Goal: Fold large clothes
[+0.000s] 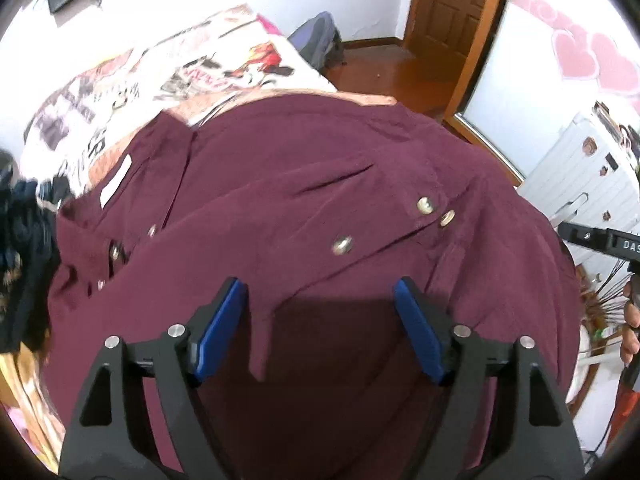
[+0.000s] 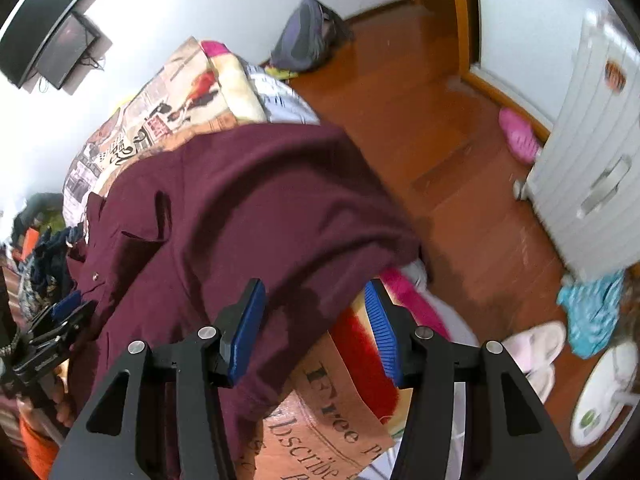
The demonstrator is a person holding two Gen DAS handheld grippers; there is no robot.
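Left gripper (image 1: 320, 320) hovers over the maroon shirt (image 1: 300, 200), fingers (image 1: 222, 336) spread wide, nothing pinched. Right gripper (image 2: 316, 328) is spread too, at the shirt's (image 2: 248, 208) edge, where it drapes toward the floor (image 2: 440, 140); contact is hard to judge there. The shirt lies across the bed (image 2: 168, 92), buttons (image 1: 343, 246) up. Beyond it, a backpack (image 2: 308, 36) sits by the wall.
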